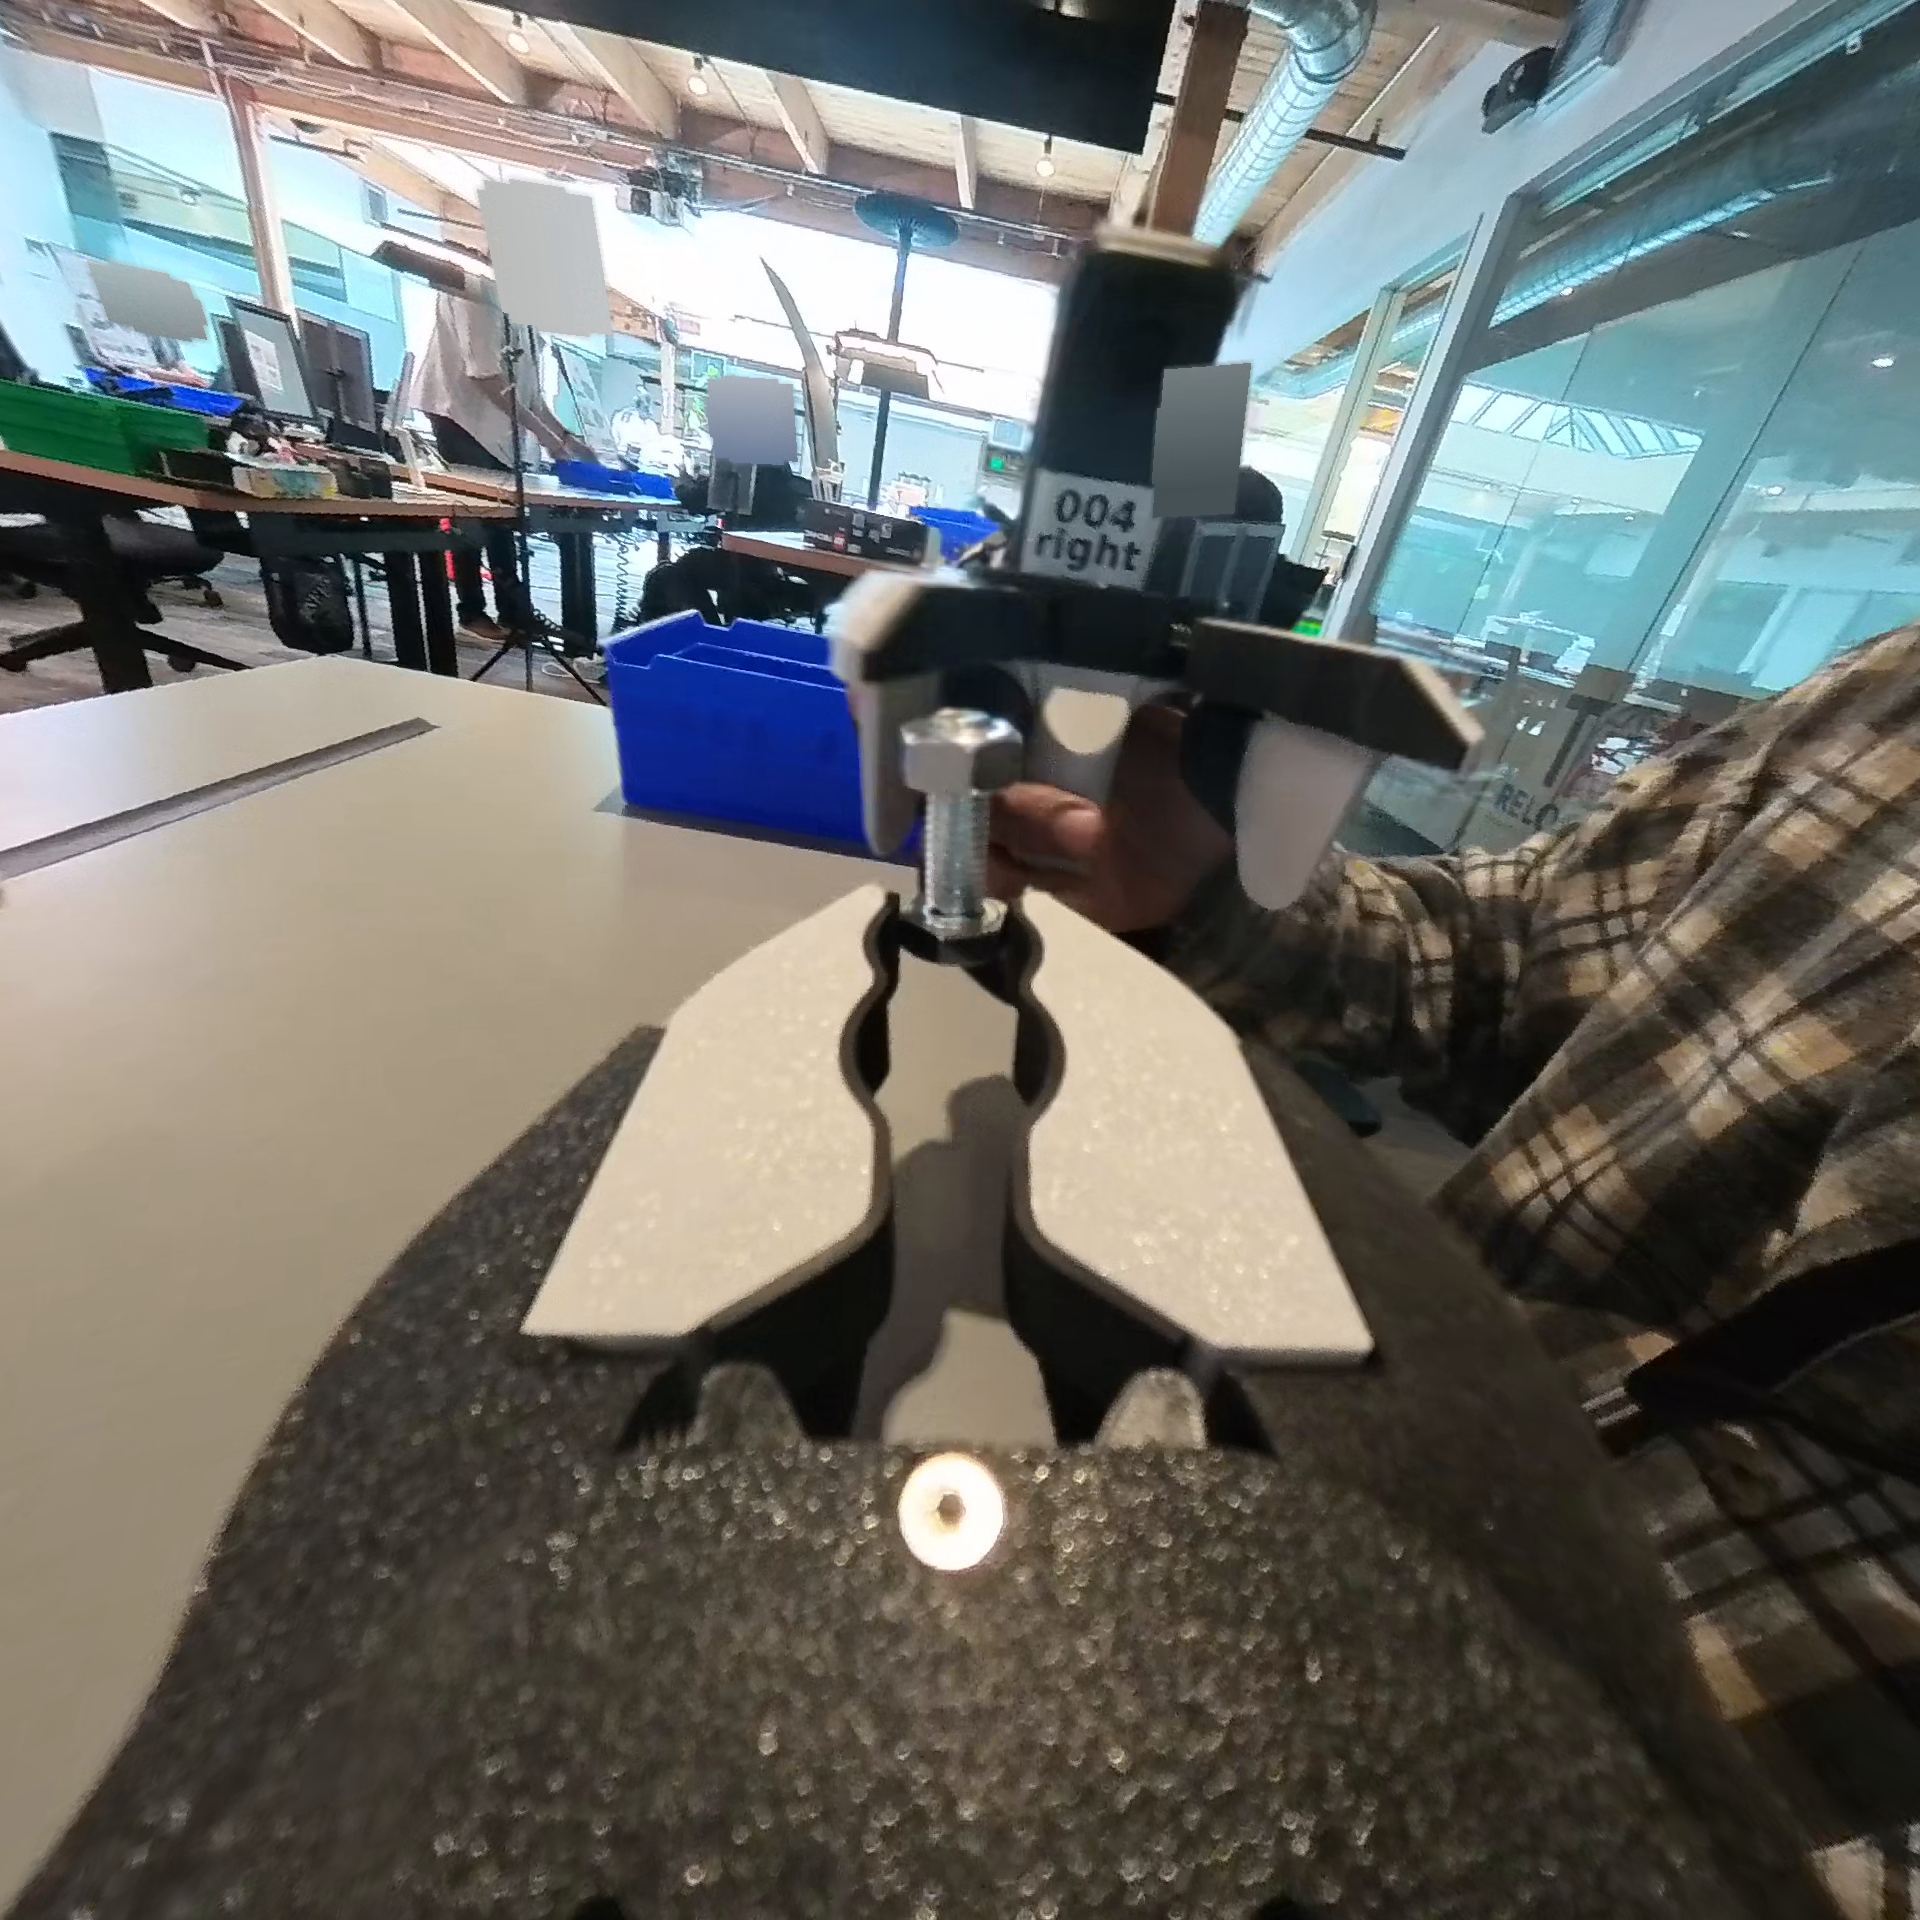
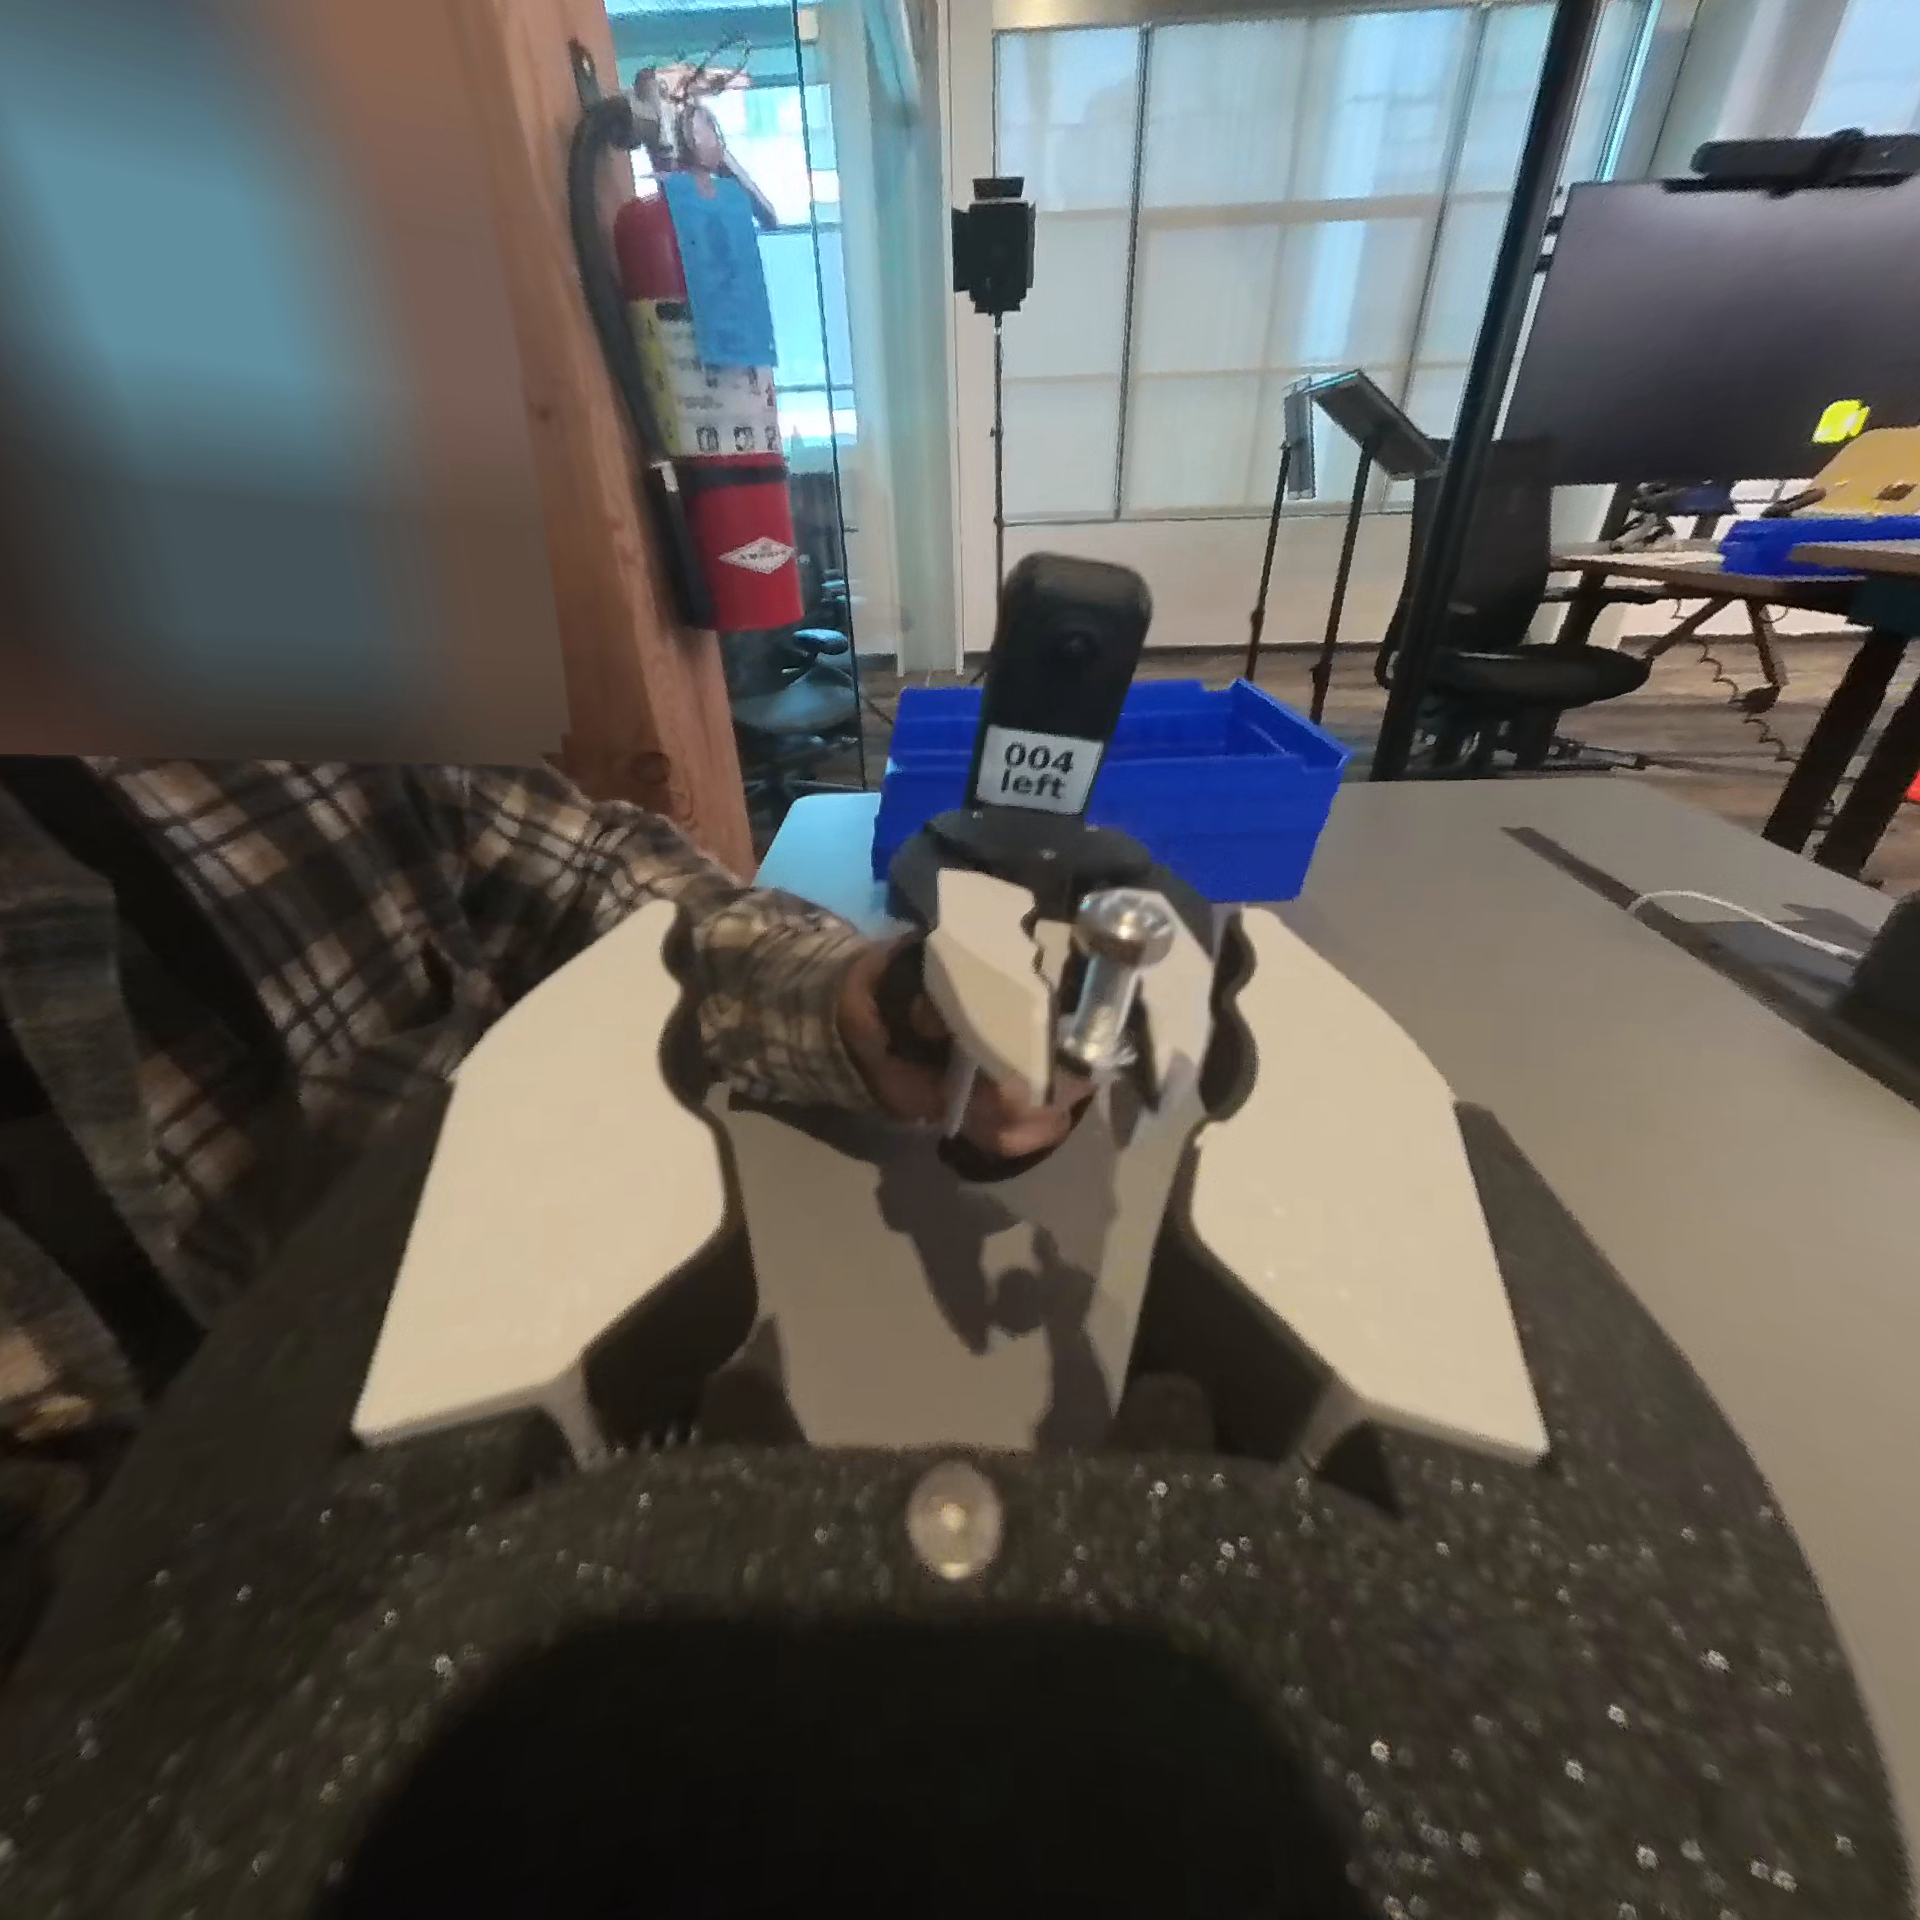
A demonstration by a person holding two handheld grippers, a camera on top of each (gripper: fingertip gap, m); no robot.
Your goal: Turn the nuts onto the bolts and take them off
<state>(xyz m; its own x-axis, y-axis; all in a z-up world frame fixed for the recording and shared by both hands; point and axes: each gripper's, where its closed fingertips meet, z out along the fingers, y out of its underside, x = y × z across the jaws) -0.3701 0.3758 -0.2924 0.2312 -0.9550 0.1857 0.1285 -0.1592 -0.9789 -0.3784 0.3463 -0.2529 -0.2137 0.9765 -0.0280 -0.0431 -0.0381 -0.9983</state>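
A silver hex-head bolt point(image 1: 954, 821) stands upright, head on top, with a nut point(image 1: 951, 918) at its lower end. My left gripper point(image 1: 951, 935) is shut on the nut and holds the bolt above the grey table point(image 1: 312, 987). My right gripper point(image 1: 1086, 831) faces it, wide open, with one white finger point(image 1: 883, 769) just beside the bolt head. In the right wrist view the bolt point(image 2: 1107, 987) sits between my right gripper's point(image 2: 956, 987) spread fingers, nearer the right one point(image 2: 1340, 1174), held by the left gripper point(image 2: 1081, 1070).
A blue bin point(image 1: 727, 717) stands on the table behind the grippers; it also shows in the right wrist view point(image 2: 1216, 800). A slot point(image 1: 208, 774) runs across the tabletop. A plaid sleeve point(image 1: 1610, 987) is at the right. A white cable point(image 2: 1745, 925) lies near the table's far side. There is about 5 centimetres between the tips of the two grippers.
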